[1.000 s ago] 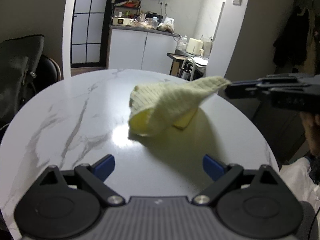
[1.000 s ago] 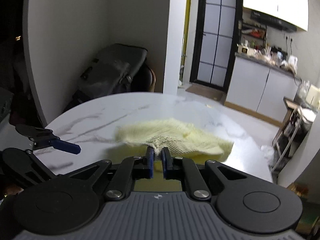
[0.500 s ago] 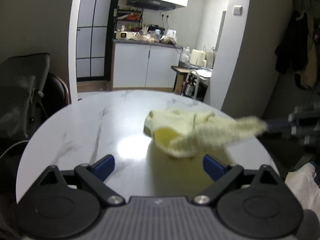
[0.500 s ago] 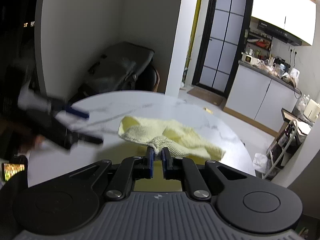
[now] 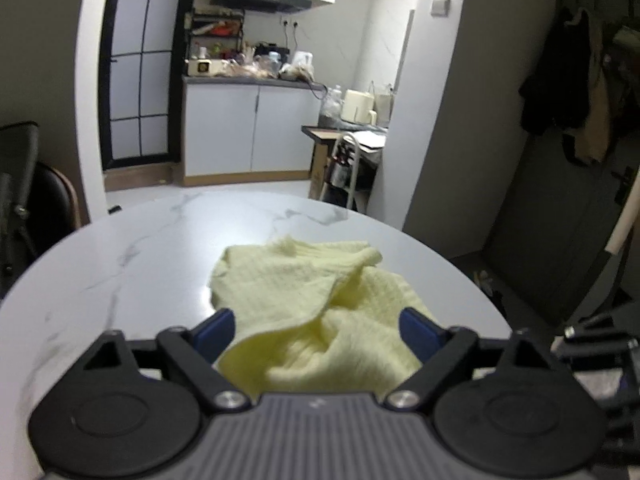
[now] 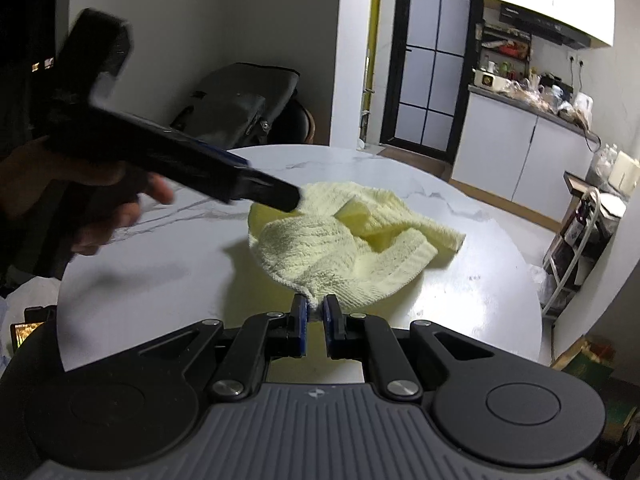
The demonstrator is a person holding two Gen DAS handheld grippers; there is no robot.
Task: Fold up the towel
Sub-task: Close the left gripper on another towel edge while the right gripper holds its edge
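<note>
A pale yellow waffle-weave towel (image 5: 320,300) lies crumpled on the round white marble table (image 5: 140,252). My left gripper (image 5: 316,332) is open, its blue pads either side of the towel's near folds, right over the cloth. In the right wrist view the towel (image 6: 348,240) lies just ahead, and my right gripper (image 6: 315,316) is shut on its near corner. The left gripper (image 6: 280,196) shows there as a dark blurred shape over the towel's far left edge, held by a hand.
The marble table (image 6: 480,280) ends in a curved edge on every side. A dark chair with a bag (image 6: 244,100) stands behind it. Kitchen cabinets (image 5: 244,132) and a small cart (image 5: 352,160) lie beyond. A dark door (image 5: 560,220) is at right.
My left gripper has swung in over the towel, which now lies between its open fingers. The right gripper has kept its hold on the corner and the towel has settled lower on the table.
</note>
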